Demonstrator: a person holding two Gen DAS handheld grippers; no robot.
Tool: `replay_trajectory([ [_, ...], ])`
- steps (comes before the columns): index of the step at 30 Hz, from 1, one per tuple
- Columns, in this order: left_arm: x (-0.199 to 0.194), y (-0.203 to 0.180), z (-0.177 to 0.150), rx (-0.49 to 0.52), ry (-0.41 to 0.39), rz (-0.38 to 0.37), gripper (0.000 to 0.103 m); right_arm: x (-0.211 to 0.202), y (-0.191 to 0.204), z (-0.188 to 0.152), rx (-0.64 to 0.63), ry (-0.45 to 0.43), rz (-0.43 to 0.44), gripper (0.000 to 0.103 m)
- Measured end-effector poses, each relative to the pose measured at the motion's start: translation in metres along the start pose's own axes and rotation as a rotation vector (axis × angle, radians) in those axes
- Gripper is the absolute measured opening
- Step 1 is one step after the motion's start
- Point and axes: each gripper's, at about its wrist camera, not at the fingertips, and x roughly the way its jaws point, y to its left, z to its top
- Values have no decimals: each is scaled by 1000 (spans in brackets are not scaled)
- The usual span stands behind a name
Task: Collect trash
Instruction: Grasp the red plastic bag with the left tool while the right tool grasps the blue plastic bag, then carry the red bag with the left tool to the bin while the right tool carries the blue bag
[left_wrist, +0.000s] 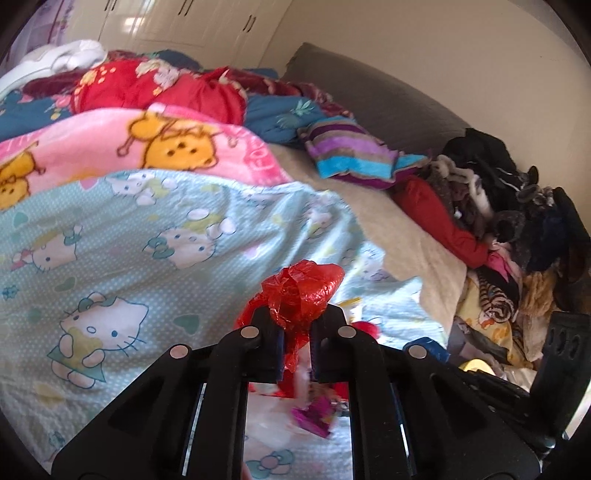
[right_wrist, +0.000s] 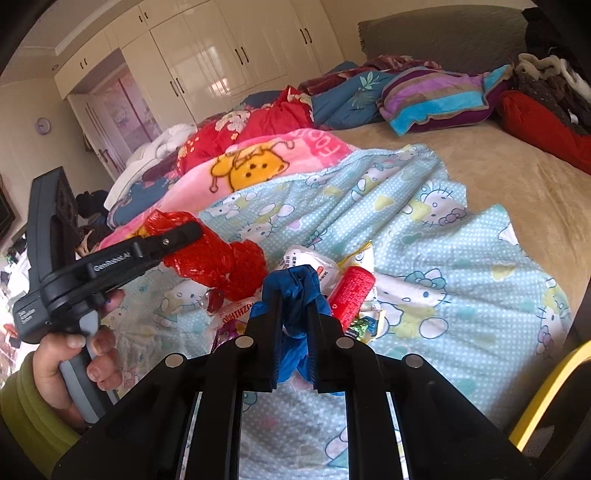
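I'm looking into a home bedroom: a wide bed (right_wrist: 517, 177) with a grey padded headboard (right_wrist: 443, 37), heaped with a cartoon-cat sheet (right_wrist: 424, 240), a pink bear blanket (right_wrist: 280, 155) and a striped pillow (right_wrist: 436, 96). Glossy cream wardrobes (right_wrist: 221, 55) line the far wall, a small round clock (right_wrist: 43, 126) hangs beside them, and loose clothes (left_wrist: 491, 206) pile up along the bed's edge

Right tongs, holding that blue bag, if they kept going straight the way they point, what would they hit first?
Probably the trash pile on the light blue cat-print sheet. The right tongs, shut on the blue bag, point down at it, likely reaching the red tube wrapper first. Depth is unclear.
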Motion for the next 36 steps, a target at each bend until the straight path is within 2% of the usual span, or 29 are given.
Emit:
replay_trajectory([
  [20, -35, -70, -2, 77, -58, -121, 5, -74, -29, -6, 41, -107, -26, 12],
  [36, -32, -141, -31, 182, -24, -219, 5, -145, -80, -30, 153, -221, -118, 12],
])
